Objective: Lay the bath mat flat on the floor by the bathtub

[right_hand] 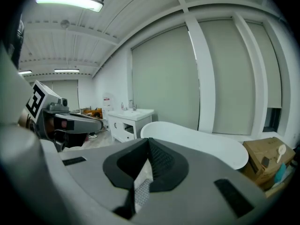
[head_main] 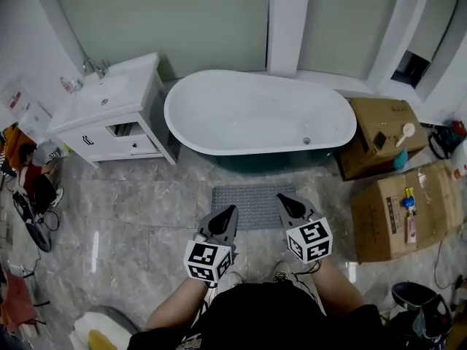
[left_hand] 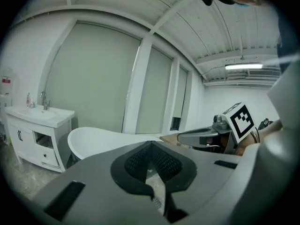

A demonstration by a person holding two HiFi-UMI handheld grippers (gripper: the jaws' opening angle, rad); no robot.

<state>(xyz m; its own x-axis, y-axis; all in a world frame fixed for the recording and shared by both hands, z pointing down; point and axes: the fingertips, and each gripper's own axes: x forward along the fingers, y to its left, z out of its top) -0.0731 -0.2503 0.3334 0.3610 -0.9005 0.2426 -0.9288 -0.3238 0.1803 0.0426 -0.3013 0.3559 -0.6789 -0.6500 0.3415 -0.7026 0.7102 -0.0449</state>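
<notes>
The grey bath mat (head_main: 252, 204) lies flat on the marble floor, right in front of the white bathtub (head_main: 255, 115). Both grippers hang in the air over the mat's near edge, held by the person's hands. My left gripper (head_main: 230, 210) is shut with nothing in it; in the left gripper view its tips (left_hand: 151, 144) meet, pointing at the bathtub (left_hand: 103, 142). My right gripper (head_main: 282, 198) is also shut and empty, its tips (right_hand: 149, 139) touching in the right gripper view. Each gripper sees the other beside it: the right one (left_hand: 206, 136) and the left one (right_hand: 70, 121).
A white vanity with a sink (head_main: 109, 111) stands left of the tub. Two cardboard boxes (head_main: 383, 133) (head_main: 405, 210) stand to the right, with a black bucket (head_main: 419, 301) nearer. A person (head_main: 33, 177) and cables are at the left edge.
</notes>
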